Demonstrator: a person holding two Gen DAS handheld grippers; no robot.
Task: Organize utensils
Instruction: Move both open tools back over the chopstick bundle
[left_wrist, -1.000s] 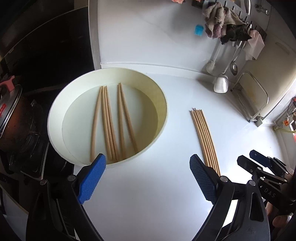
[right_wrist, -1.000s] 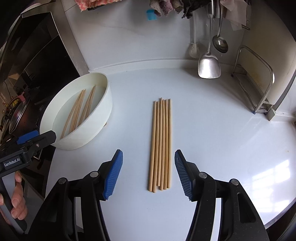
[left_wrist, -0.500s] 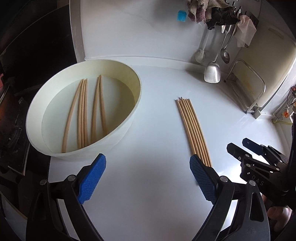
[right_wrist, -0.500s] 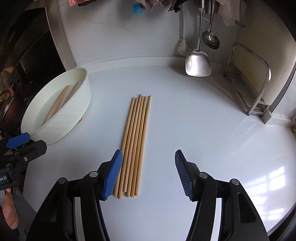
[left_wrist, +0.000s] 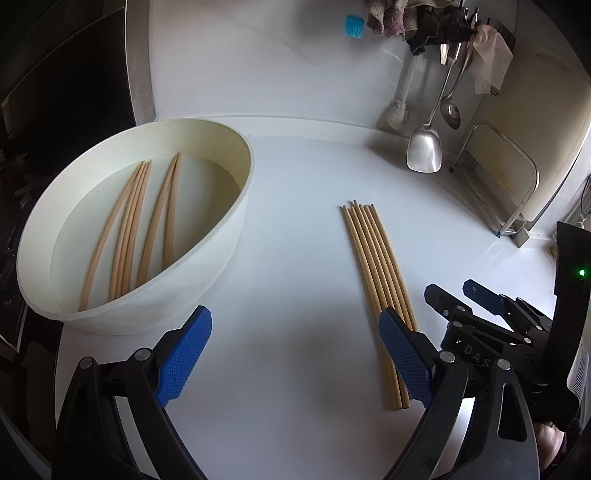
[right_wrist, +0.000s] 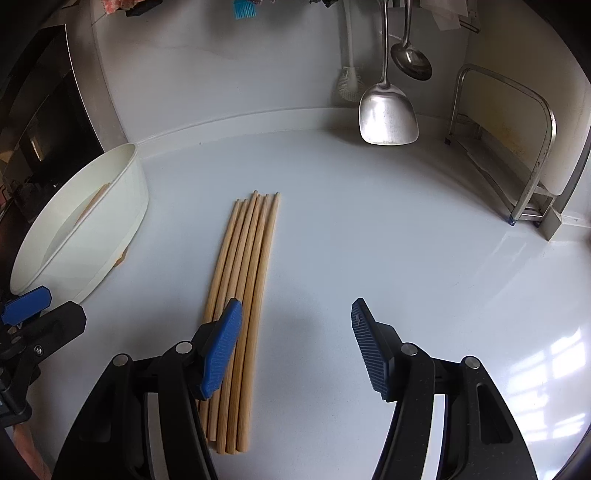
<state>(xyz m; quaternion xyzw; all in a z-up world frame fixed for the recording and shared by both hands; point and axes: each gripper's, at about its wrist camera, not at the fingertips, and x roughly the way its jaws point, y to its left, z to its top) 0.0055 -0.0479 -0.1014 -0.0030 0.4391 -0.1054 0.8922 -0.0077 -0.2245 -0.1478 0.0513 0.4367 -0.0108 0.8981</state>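
Several wooden chopsticks (left_wrist: 373, 266) lie side by side in a neat row on the white counter; the right wrist view shows the row (right_wrist: 247, 266) too. More chopsticks (left_wrist: 129, 229) lie in a round white basin (left_wrist: 236, 229) at the left. My left gripper (left_wrist: 295, 354) is open and empty, between basin and row, its right finger over the row's near end. My right gripper (right_wrist: 295, 347) is open and empty, just right of the row, its left finger over the sticks. The right gripper (left_wrist: 480, 306) also shows at the left wrist view's lower right.
A steel spatula (right_wrist: 388, 114), a ladle (right_wrist: 410, 59) and a brush hang on the back wall. A metal rack (right_wrist: 524, 155) stands at the right. A dark stove area (left_wrist: 55, 92) lies left of the basin. The left gripper (right_wrist: 26, 321) shows at the right view's left edge.
Both grippers have shifted right and pulled back; basin and chopstick row slid left in both views. Nothing was grasped.
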